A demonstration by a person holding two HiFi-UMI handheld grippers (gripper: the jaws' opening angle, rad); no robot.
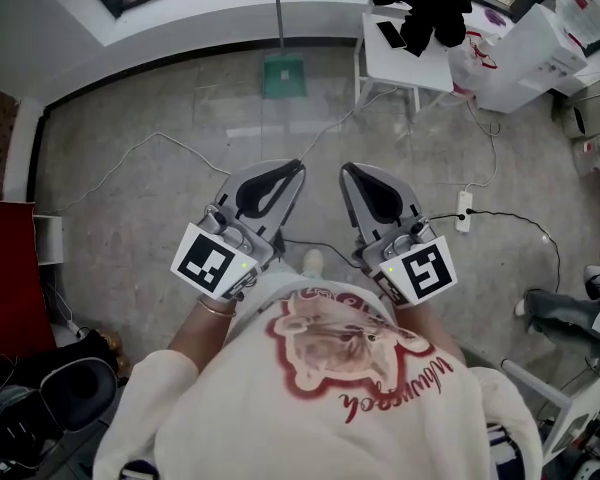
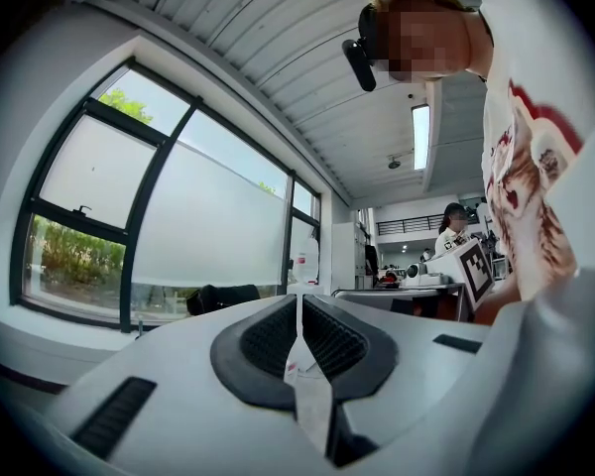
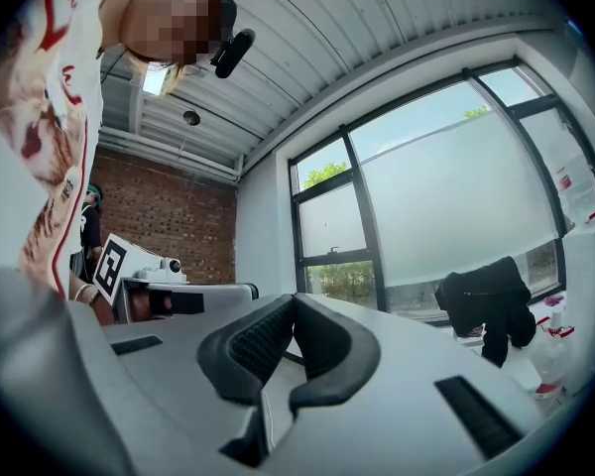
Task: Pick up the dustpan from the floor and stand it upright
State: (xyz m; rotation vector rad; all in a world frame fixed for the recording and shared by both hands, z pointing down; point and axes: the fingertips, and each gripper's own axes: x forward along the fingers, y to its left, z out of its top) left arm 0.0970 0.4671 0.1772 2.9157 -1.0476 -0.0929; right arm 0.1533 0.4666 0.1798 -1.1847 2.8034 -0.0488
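The green dustpan (image 1: 282, 74) rests on the floor by the far wall, and its long thin handle (image 1: 277, 13) runs up toward the window sill. Neither gripper touches it; both are held well short of it, in front of the person's chest, pointing toward that wall. My left gripper (image 1: 296, 167) is shut with nothing in it; in the left gripper view (image 2: 297, 303) its dark pads meet along a thin line. My right gripper (image 1: 347, 169) is also shut and empty, its pads pressed together in the right gripper view (image 3: 293, 305). The dustpan shows in neither gripper view.
A small white table (image 1: 388, 63) with a black garment (image 1: 420, 3) stands right of the dustpan. White boxes (image 1: 528, 53) sit at the far right. Cables and a power strip (image 1: 464, 208) lie on the floor. Another person's leg (image 1: 565, 313) is at right, a red panel (image 1: 5, 258) at left.
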